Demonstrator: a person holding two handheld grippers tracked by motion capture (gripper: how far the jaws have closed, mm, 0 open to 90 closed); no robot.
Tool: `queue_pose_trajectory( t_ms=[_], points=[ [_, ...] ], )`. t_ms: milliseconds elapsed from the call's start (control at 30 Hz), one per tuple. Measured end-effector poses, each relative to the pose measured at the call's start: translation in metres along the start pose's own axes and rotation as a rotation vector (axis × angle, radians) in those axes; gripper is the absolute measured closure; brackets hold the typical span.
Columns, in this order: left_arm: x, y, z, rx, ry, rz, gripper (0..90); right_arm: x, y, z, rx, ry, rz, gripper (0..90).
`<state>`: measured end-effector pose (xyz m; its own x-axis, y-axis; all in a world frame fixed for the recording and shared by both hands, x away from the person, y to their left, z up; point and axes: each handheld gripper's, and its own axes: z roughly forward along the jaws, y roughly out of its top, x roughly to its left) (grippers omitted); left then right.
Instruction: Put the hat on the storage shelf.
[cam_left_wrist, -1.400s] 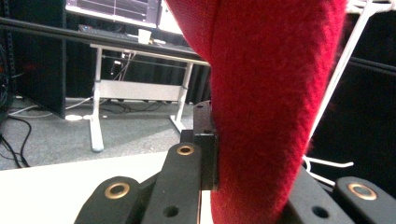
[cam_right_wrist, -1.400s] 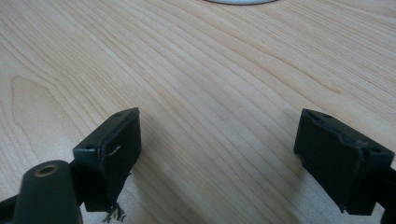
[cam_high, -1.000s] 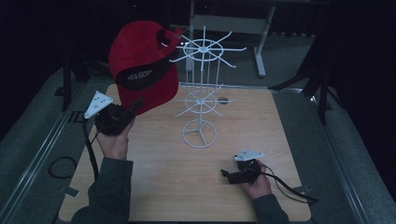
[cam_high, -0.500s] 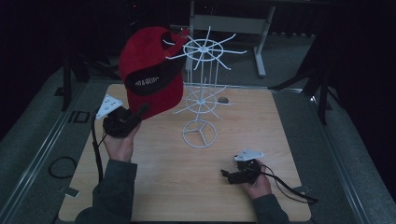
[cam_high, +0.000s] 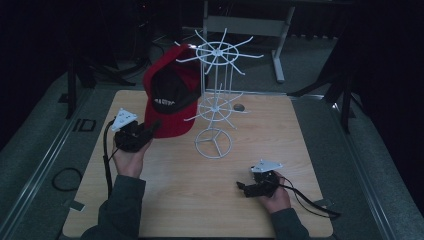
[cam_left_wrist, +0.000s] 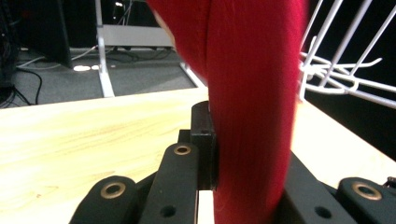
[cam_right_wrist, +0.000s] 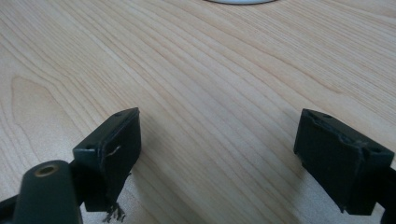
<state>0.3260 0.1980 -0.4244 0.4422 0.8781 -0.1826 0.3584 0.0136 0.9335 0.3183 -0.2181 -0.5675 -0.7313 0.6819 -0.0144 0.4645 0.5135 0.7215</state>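
From above, over the wooden counter (cam_high: 165, 200): left gripper (cam_high: 150, 131) at the near-left part, jaws clamped tight on the lower edge of a red cap (cam_high: 172, 100). Cap standing up and away from that gripper, toward the far side, dark inside with a white-lettered label turned to the camera, crown leaning against the left arms of a white wire rack (cam_high: 215, 95). Rack upright at the counter's middle, two rings of spokes, round foot on the wood. Right gripper (cam_high: 242, 187) low at the near-right, well apart from cap and rack, pointed left, nothing between its jaws.

Along the left gripper (cam_left_wrist: 212, 154): red cap (cam_left_wrist: 252, 93) rising straight out of the jaws as a tall band of cloth, pinched hard between the black pads, upper part running off the top edge. White wire rack (cam_left_wrist: 336, 74) just beside the cloth on the right; counter (cam_left_wrist: 84, 135) below and behind.

Along the right gripper (cam_right_wrist: 217, 140): jaws standing wide apart, bare counter (cam_right_wrist: 210, 70) between and ahead, pads close above the wood, whether touching it unclear. Sliver of the rack's white foot (cam_right_wrist: 238, 1) at the top edge.
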Motion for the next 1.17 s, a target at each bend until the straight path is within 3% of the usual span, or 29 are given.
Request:
queue_pose_trajectory(
  t_ms=[100,300,400,533,933,1167],
  points=[
    [0.0,-0.002,0.001,-0.002,-0.006,-0.003,81.2,0.0,0.0,0.0,0.0,0.0,-0.001,14.7],
    [0.001,0.0,-0.002,-0.024,-0.008,-0.005,57.1,0.0,0.0,0.0,0.001,0.0,-0.001,14.7],
    [0.005,0.0,-0.004,-0.007,0.006,-0.027,47.8,0.0,0.0,0.0,0.001,0.0,-0.001,14.7],
    [0.006,0.001,-0.005,0.002,0.012,-0.025,36.4,0.0,0.0,0.0,0.001,0.0,-0.001,14.7],
    [0.006,0.001,-0.012,0.003,0.013,-0.039,22.5,0.0,0.0,0.0,0.0,0.0,-0.002,14.7],
    [0.007,0.001,-0.016,0.014,-0.007,-0.036,21.4,0.0,0.0,0.0,0.0,0.0,0.0,14.7]
  ],
)
